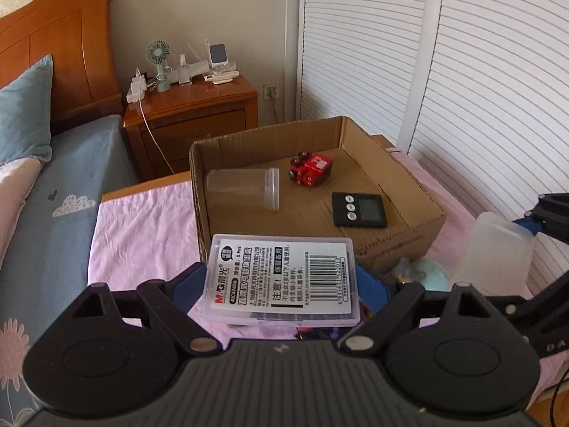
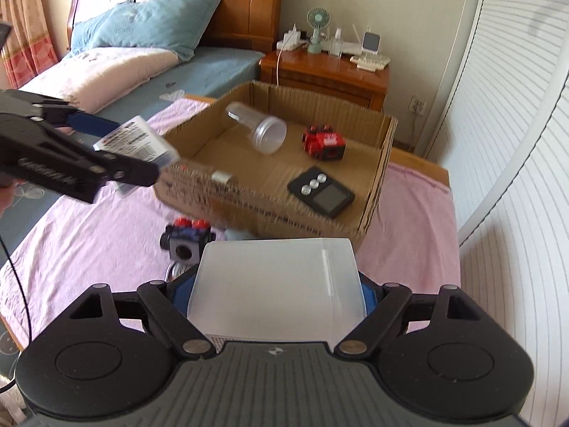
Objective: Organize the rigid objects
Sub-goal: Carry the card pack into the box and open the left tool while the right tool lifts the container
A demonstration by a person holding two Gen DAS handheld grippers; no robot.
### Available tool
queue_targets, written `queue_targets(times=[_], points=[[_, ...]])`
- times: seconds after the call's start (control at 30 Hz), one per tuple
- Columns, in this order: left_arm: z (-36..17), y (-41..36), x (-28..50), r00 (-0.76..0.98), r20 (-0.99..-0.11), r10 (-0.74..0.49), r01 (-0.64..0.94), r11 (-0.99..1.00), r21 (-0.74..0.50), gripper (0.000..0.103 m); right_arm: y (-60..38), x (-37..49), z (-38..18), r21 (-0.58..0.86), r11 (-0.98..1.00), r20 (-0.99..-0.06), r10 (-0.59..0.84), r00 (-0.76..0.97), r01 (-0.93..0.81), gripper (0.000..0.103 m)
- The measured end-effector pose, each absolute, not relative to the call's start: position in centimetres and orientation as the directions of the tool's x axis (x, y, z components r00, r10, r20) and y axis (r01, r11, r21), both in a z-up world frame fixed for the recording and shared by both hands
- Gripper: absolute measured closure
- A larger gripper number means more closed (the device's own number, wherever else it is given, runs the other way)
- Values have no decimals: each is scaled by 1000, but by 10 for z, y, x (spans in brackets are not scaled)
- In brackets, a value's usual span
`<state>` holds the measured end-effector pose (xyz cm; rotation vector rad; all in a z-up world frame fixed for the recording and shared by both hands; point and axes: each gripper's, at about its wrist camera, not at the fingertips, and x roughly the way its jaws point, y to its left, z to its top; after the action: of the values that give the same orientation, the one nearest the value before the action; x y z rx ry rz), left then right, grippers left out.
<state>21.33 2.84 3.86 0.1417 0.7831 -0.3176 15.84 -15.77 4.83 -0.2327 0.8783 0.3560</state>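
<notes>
Rigid objects are split here between the two grippers, the pink sheet and a cardboard box. Nearest in the left wrist view, the left gripper (image 1: 281, 284) is clamped on a clear flat plastic case (image 1: 281, 279) with a white barcode label; its blue fingers (image 1: 188, 281) press the case's two short sides, so the jaws stand wide with the case filling the gap, lifted clear of the pink sheet (image 1: 142, 220). In the right wrist view the right gripper (image 2: 277, 291) likewise grips a frosted translucent plastic container (image 2: 274, 284) between its blue pads, jaws wide and filled by the container, which hides most of both fingers. Just beyond that container a small blue and red toy vehicle (image 2: 186, 236) lies on the sheet, near the front wall of the cardboard box (image 2: 249, 199). To its left the left gripper shows again with the labelled case, just beside the box's front corner. Inside the open box lie three things, apart from one another: a clear cylindrical jar (image 1: 245, 188) on its side toward the left, a red toy vehicle (image 1: 311, 169) farther back, and a black digital timer (image 1: 359, 210) flat toward the front right. Behind the box stands a wooden nightstand (image 1: 192, 114) carrying a small green fan (image 1: 159, 58), beside a bed with a blue pillow (image 2: 149, 25) and a wooden headboard.
</notes>
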Motion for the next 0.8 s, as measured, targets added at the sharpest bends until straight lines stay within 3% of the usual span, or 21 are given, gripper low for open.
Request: queue_targets(times=[0.43,0.8], points=[[2,22,298,676,-727,-119,208,978,33,13,-160,191,55,-66,922,-767,197,611,-380,17],[28,37,248,644,-739,-195,263,965,-26,9,-160,218,58,-53,939,-766,180,617,-340,17]])
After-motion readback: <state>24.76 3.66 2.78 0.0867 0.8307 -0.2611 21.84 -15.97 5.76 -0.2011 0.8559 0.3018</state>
